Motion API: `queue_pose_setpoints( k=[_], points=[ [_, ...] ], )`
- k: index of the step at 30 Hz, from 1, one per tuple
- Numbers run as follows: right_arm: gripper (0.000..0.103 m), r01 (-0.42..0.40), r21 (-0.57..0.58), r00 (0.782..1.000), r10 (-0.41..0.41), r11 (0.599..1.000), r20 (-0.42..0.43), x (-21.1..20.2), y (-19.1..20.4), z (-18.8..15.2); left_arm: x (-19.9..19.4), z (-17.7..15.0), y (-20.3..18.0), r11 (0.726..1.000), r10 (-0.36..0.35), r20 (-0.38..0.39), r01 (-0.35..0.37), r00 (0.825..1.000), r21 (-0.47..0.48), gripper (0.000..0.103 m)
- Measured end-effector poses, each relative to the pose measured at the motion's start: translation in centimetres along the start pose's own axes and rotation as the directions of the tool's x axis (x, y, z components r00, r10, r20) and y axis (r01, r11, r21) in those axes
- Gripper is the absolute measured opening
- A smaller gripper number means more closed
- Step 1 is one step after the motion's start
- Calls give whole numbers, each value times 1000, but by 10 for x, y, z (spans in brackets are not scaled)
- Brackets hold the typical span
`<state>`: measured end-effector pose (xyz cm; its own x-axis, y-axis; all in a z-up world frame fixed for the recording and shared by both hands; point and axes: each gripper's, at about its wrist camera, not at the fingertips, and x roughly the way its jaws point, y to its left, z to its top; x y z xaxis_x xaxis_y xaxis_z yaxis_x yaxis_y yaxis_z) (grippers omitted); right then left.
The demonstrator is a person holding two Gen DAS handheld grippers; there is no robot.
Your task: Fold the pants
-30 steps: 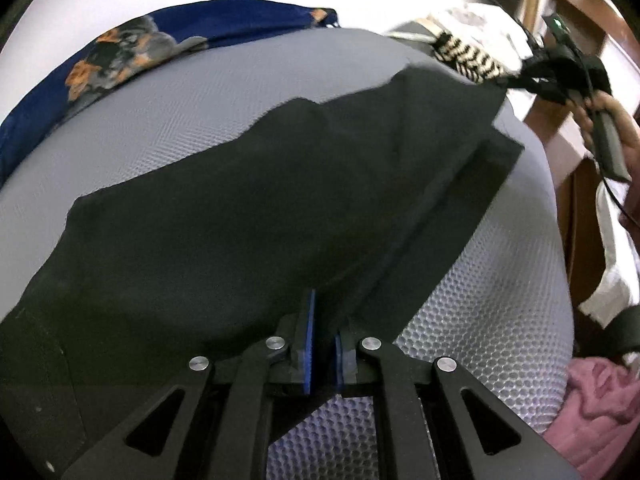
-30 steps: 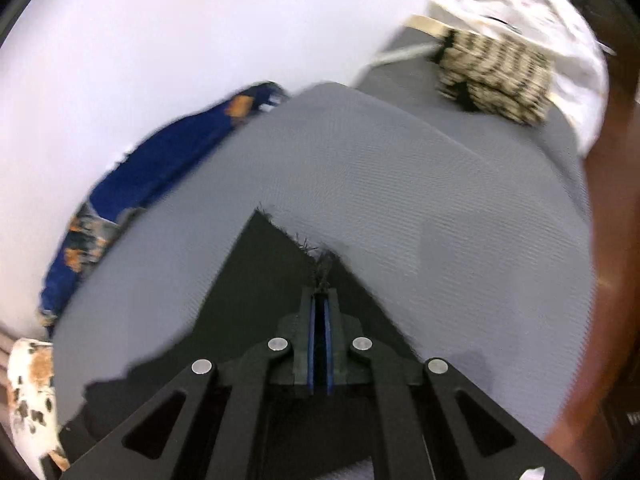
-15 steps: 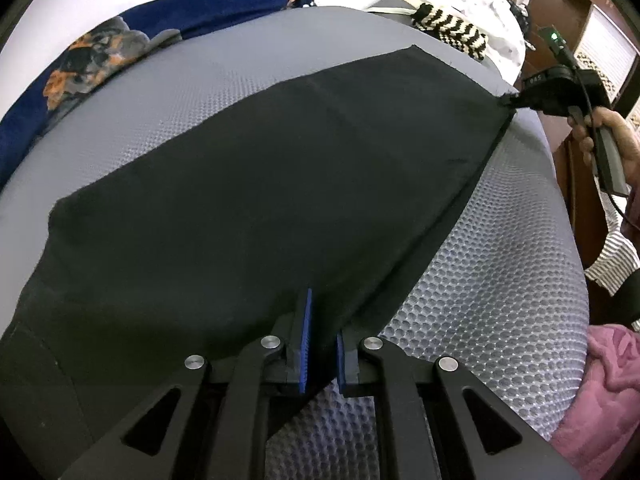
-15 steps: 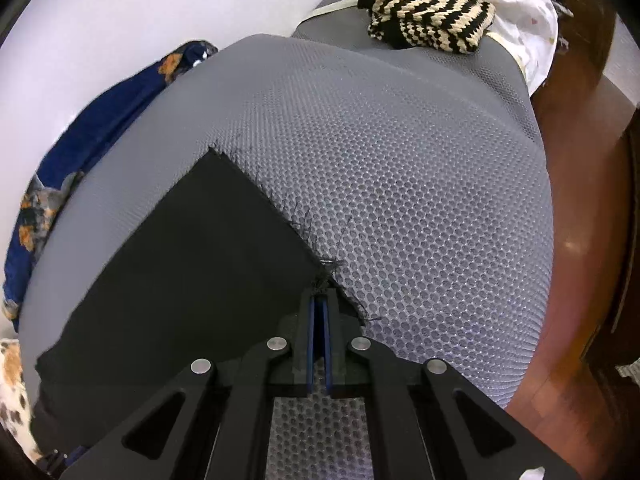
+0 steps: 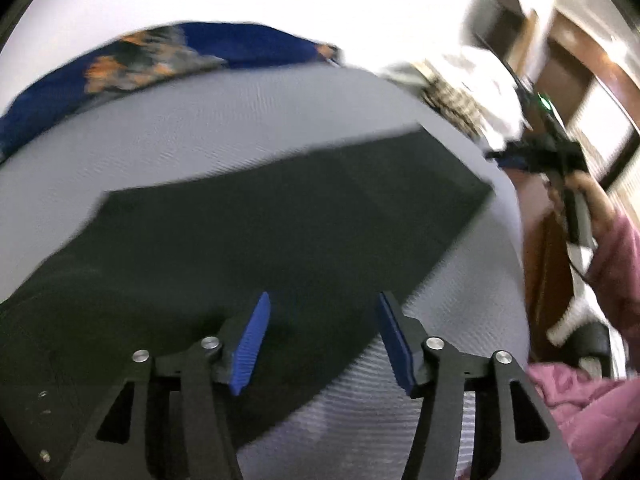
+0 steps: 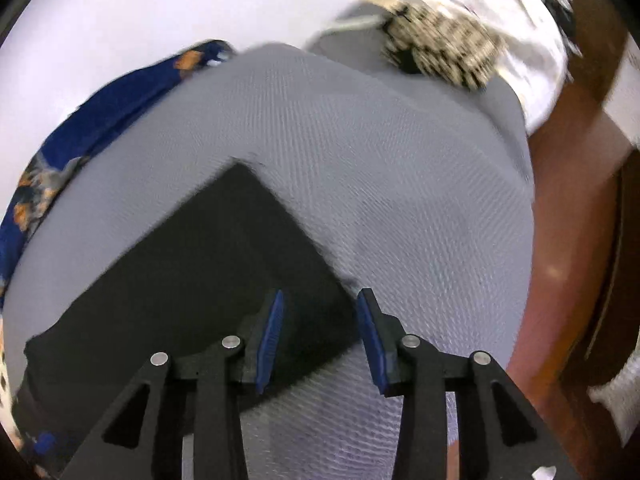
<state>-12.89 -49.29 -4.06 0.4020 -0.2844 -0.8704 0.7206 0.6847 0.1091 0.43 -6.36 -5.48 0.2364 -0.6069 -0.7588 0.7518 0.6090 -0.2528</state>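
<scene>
Left gripper (image 5: 322,340): we see its jaws opening above the pants' near edge, pads clear of the cloth.
Right gripper (image 6: 320,336): jaws opening over the pants' corner, nothing pinched.
Pants (image 5: 256,240): black, flat on the grey mattress (image 6: 400,184).
Far: blue cloth (image 5: 160,60) left, striped knit (image 6: 444,52) right.

Bright, motion-blurred fisheye views; overexposed background, dark curved corners.
</scene>
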Motion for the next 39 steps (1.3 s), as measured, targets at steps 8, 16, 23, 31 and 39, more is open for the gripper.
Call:
queue_pose_setpoints(
  k=[8,16,23,31,39],
  points=[
    [37,-397,-364,918,357,843,-173,19,183,-2,-41,-14,96,923,308,39,-289,950,-255,58],
    [37,-686,-587,726,451,429,-519,41,393,-55,-84,-58,170,806,461,-3,-421,887,-416,58],
    [37,-725,-645,686,337,243,-645,61,477,-98,-86,-90,194,781,460,-33,-422,887,-461,57],
    [10,-723,-663,688,297,196,-663,71,491,-107,-86,-92,200,799,450,-30,-418,893,-433,55],
    [7,-665,-690,743,340,285,-576,86,494,-104,-90,-96,204,806,432,-18,-395,902,-441,54]
  ],
)
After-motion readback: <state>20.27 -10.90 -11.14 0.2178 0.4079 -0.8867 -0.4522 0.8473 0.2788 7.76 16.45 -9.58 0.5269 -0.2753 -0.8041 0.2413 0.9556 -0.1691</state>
